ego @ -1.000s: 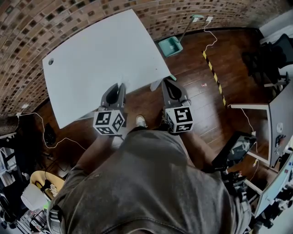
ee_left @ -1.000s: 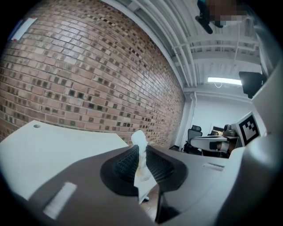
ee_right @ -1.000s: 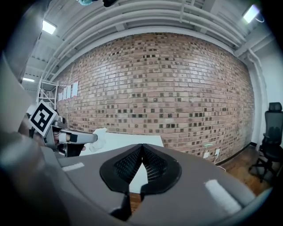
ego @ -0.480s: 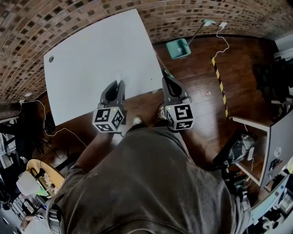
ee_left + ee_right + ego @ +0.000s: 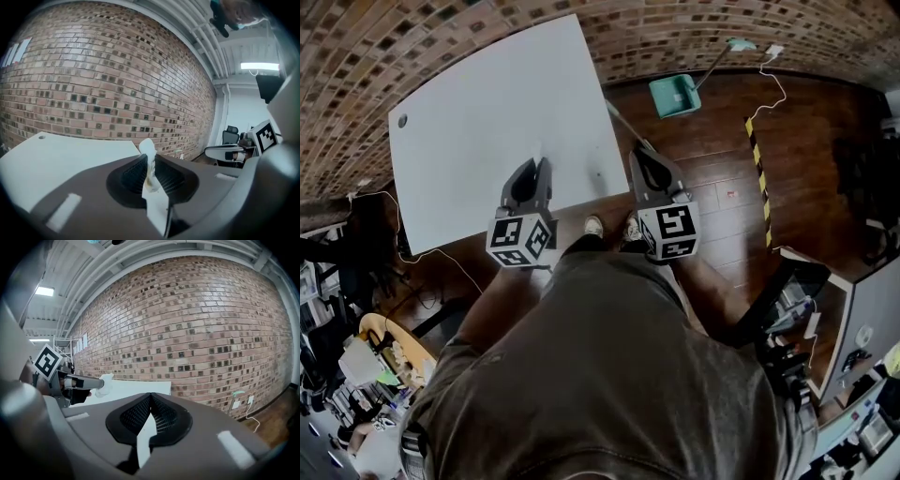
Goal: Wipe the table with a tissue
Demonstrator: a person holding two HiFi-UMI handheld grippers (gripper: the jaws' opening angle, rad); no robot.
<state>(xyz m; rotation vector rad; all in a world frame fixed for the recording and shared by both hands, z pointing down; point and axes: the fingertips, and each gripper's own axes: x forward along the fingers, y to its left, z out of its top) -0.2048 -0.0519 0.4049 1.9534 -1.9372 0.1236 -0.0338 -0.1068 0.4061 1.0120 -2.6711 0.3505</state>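
Left tongs [image 5: 541, 166] over near edge of white table [image 5: 478, 103]

- A brick wall [image 5: 441, 28] curves across the top of the head view.
- Dark wooden floor [image 5: 712, 159] fills the right side, crossed by black-and-yellow striped tape [image 5: 759, 183].
- A white table [image 5: 487, 122] stands by the wall at upper left.
- In the left gripper view a ceiling light [image 5: 260, 66] glows at upper right, above a black office chair [image 5: 231, 136].
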